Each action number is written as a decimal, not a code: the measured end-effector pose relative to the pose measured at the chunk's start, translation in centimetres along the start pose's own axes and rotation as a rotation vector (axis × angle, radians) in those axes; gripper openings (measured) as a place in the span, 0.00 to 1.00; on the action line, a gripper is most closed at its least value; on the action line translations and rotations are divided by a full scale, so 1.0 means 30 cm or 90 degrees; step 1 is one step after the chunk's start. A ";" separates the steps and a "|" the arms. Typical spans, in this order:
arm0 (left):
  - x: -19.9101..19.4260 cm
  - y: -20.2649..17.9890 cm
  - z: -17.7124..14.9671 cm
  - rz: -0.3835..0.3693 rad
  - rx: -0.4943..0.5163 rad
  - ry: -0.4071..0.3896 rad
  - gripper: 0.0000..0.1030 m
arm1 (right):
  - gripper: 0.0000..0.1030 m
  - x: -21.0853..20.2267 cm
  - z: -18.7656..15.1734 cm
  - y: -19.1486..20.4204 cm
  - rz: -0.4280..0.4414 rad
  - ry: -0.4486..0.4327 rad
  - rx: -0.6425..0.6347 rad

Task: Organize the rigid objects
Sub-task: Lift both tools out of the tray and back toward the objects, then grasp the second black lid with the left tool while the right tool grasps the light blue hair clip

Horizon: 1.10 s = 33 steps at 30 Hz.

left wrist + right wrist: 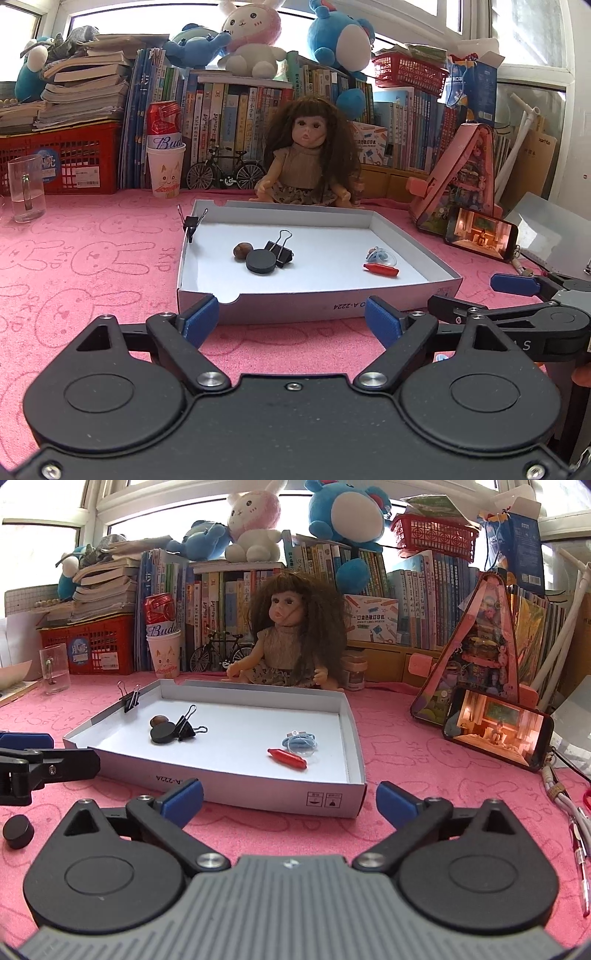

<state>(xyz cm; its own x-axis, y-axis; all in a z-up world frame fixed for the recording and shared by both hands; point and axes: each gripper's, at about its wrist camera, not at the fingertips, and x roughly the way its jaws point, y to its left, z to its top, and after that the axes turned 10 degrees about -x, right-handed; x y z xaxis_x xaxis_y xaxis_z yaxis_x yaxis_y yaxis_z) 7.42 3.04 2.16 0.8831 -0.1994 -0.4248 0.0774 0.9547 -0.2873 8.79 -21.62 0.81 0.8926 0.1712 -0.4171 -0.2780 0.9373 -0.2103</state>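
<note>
A shallow white cardboard tray [373,218] [221,794] lies on the pink cloth. Inside it are a black disc [261,261] [162,734], a brown nut [242,250] [159,720], a black binder clip [279,250] [186,728], a red crayon-like piece [381,270] [287,759] and a blue cord in a clear shell [380,255] [301,743]. Another binder clip [191,224] [130,698] grips the tray's left wall. A second black disc [17,832] lies on the cloth outside. My left gripper [291,319] and right gripper [290,799] stand open and empty before the tray's near wall.
A doll [308,158] sits behind the tray, before a row of books. A glass mug [26,188], a paper cup with a can [166,168], a toy bicycle [225,171], a phone [496,733], a pink triangular toy [484,653] and pens [580,853] surround it.
</note>
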 end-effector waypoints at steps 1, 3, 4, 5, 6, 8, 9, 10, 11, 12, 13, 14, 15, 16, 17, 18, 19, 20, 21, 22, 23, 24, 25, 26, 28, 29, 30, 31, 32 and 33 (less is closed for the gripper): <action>-0.006 0.004 -0.008 -0.002 0.000 0.000 0.83 | 1.00 -0.006 -0.007 0.000 -0.001 -0.002 -0.001; -0.019 0.012 -0.023 -0.007 0.001 -0.001 0.83 | 1.00 -0.018 -0.020 -0.001 -0.001 -0.006 0.000; -0.025 0.015 -0.029 -0.008 0.003 -0.002 0.83 | 1.00 -0.022 -0.027 -0.002 -0.001 -0.007 0.001; -0.032 0.015 -0.037 -0.009 0.007 -0.004 0.83 | 1.00 -0.027 -0.035 -0.003 0.002 -0.006 0.003; -0.037 0.017 -0.043 -0.008 0.009 -0.005 0.84 | 1.00 -0.030 -0.041 -0.004 0.004 -0.005 0.004; -0.050 0.019 -0.058 -0.006 0.012 -0.007 0.85 | 1.00 -0.035 -0.055 -0.003 0.006 -0.003 0.007; -0.055 0.021 -0.064 -0.005 0.012 -0.008 0.85 | 1.00 -0.036 -0.062 -0.002 0.007 -0.002 0.008; -0.061 0.022 -0.071 -0.004 0.013 -0.010 0.85 | 1.00 -0.039 -0.070 0.001 0.008 0.000 0.008; -0.066 0.024 -0.078 -0.003 0.014 -0.012 0.86 | 1.00 -0.042 -0.077 0.003 0.009 0.002 0.009; -0.072 0.026 -0.085 -0.001 0.015 -0.013 0.86 | 1.00 -0.045 -0.083 0.005 0.010 0.003 0.010; -0.076 0.027 -0.092 0.000 0.015 -0.013 0.86 | 1.00 -0.049 -0.088 0.006 0.012 0.004 0.011; -0.081 0.027 -0.099 0.000 0.015 -0.012 0.86 | 1.00 -0.054 -0.094 0.010 0.014 0.004 0.013; -0.084 0.027 -0.106 0.000 0.016 -0.010 0.86 | 1.00 -0.057 -0.098 0.013 0.016 0.004 0.013; -0.087 0.027 -0.112 -0.002 0.017 -0.007 0.86 | 1.00 -0.061 -0.103 0.016 0.018 0.004 0.012; -0.090 0.027 -0.119 -0.002 0.020 -0.005 0.86 | 1.00 -0.063 -0.106 0.019 0.019 0.004 0.011; -0.093 0.026 -0.127 -0.002 0.023 -0.004 0.86 | 1.00 -0.066 -0.110 0.022 0.018 0.004 0.009; -0.097 0.024 -0.134 -0.001 0.026 -0.003 0.86 | 1.00 -0.069 -0.114 0.025 0.017 0.005 0.005; -0.099 0.023 -0.140 0.000 0.030 -0.003 0.86 | 1.00 -0.071 -0.117 0.029 0.017 0.006 0.001; -0.101 0.022 -0.144 0.002 0.031 -0.002 0.86 | 1.00 -0.072 -0.120 0.031 0.018 0.007 -0.001; -0.104 0.021 -0.150 0.004 0.032 -0.001 0.86 | 1.00 -0.073 -0.123 0.032 0.018 0.009 -0.002; -0.106 0.022 -0.153 0.005 0.033 -0.001 0.86 | 1.00 -0.074 -0.125 0.032 0.018 0.010 -0.002; -0.109 0.023 -0.156 0.007 0.033 -0.002 0.86 | 1.00 -0.075 -0.127 0.032 0.018 0.012 -0.001; -0.112 0.023 -0.159 0.008 0.034 -0.003 0.86 | 1.00 -0.076 -0.129 0.031 0.018 0.012 0.001; -0.116 0.023 -0.162 0.011 0.034 -0.006 0.86 | 1.00 -0.077 -0.130 0.030 0.017 0.012 0.004; -0.126 0.026 -0.167 0.019 0.035 -0.012 0.86 | 1.00 -0.080 -0.132 0.028 0.017 0.013 0.007; -0.131 0.028 -0.168 0.022 0.035 -0.015 0.86 | 1.00 -0.082 -0.134 0.028 0.017 0.013 0.008; -0.136 0.032 -0.170 0.026 0.036 -0.017 0.86 | 1.00 -0.084 -0.136 0.028 0.017 0.013 0.007; -0.141 0.035 -0.172 0.031 0.036 -0.020 0.86 | 1.00 -0.087 -0.139 0.028 0.016 0.014 0.006; -0.147 0.041 -0.173 0.037 0.036 -0.022 0.86 | 1.00 -0.088 -0.140 0.028 0.016 0.015 0.004; -0.151 0.046 -0.176 0.042 0.036 -0.023 0.86 | 1.00 -0.089 -0.144 0.029 0.015 0.016 0.003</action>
<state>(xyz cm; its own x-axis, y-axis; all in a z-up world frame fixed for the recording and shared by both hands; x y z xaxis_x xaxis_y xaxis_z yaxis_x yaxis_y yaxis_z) 1.08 4.10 -0.83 0.9030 -0.1286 -0.4100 0.0435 0.9766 -0.2107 4.62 -22.58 -2.07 0.8765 0.1861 -0.4439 -0.2978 0.9342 -0.1963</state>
